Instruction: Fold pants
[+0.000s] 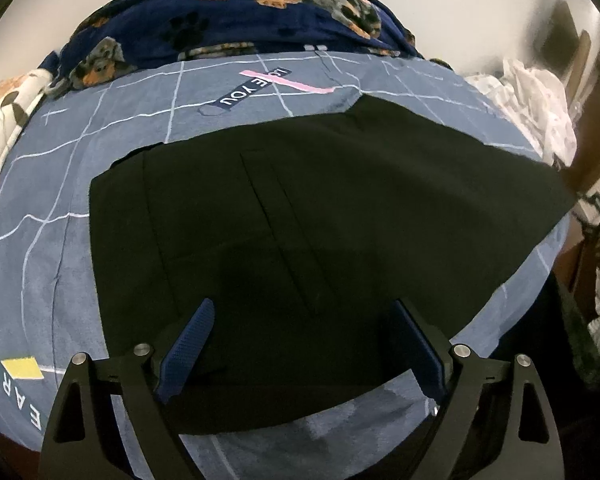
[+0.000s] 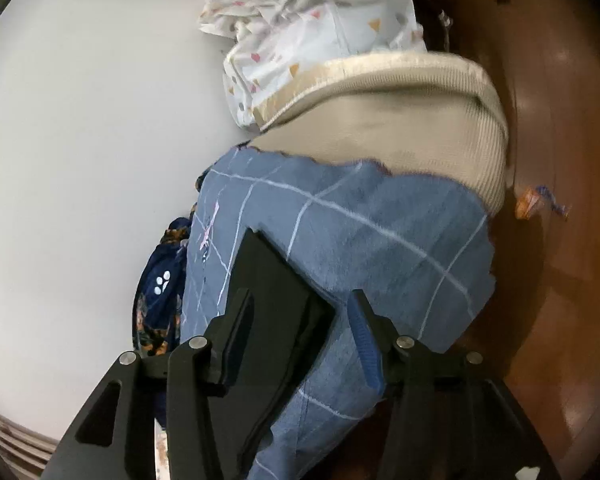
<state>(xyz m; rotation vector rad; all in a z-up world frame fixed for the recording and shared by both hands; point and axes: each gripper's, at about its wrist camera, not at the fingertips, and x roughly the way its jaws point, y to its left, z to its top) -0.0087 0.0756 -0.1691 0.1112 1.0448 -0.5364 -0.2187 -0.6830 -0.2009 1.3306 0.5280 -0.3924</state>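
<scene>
Black pants (image 1: 300, 208) lie flat on a blue checked bedsheet (image 1: 100, 128), spread from left to right. My left gripper (image 1: 304, 320) is open, just above the near part of the pants, its blue pads (image 1: 188, 348) apart and holding nothing. In the right wrist view a narrow end of the black pants (image 2: 272, 280) shows on the blue sheet (image 2: 380, 232). My right gripper (image 2: 300, 300) is open beside that end, the left finger over the black cloth, the blue pad (image 2: 366, 344) over the sheet.
A navy dog-print blanket (image 1: 228, 12) lies bunched at the far side of the bed. White patterned cloth (image 1: 540, 96) is heaped at the right. A beige mattress end (image 2: 400, 112) and brown floor (image 2: 560, 160) with small wrappers (image 2: 536, 200) show past the sheet.
</scene>
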